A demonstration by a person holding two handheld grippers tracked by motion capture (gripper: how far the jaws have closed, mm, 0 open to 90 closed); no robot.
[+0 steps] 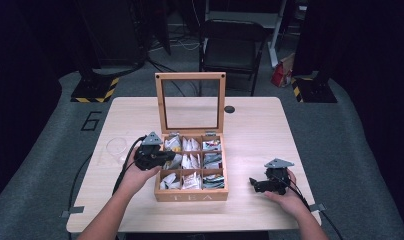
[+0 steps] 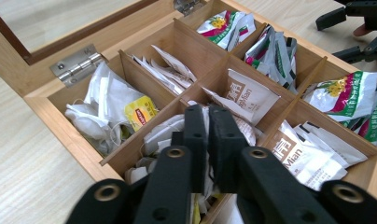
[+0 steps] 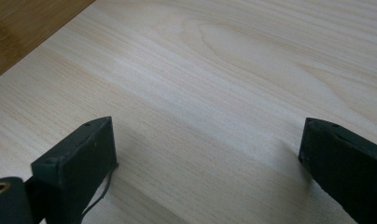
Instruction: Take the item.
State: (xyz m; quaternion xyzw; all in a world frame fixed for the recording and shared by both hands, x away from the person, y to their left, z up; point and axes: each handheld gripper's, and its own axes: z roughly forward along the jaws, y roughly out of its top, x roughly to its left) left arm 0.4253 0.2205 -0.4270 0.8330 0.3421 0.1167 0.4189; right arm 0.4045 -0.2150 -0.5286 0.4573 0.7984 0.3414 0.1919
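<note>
Left gripper view: left tongs [image 2: 208, 122] closed, grip on tea bags [image 2: 164, 133] unclear; right tongs [image 3: 207, 158] wide, empty.

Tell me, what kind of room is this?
Probably a lab or studio set up for recording. A wooden table with a tea box stands on grey carpet, ringed by dark curtains, with hazard-striped stand bases, loose cables and a folding chair behind.
</note>
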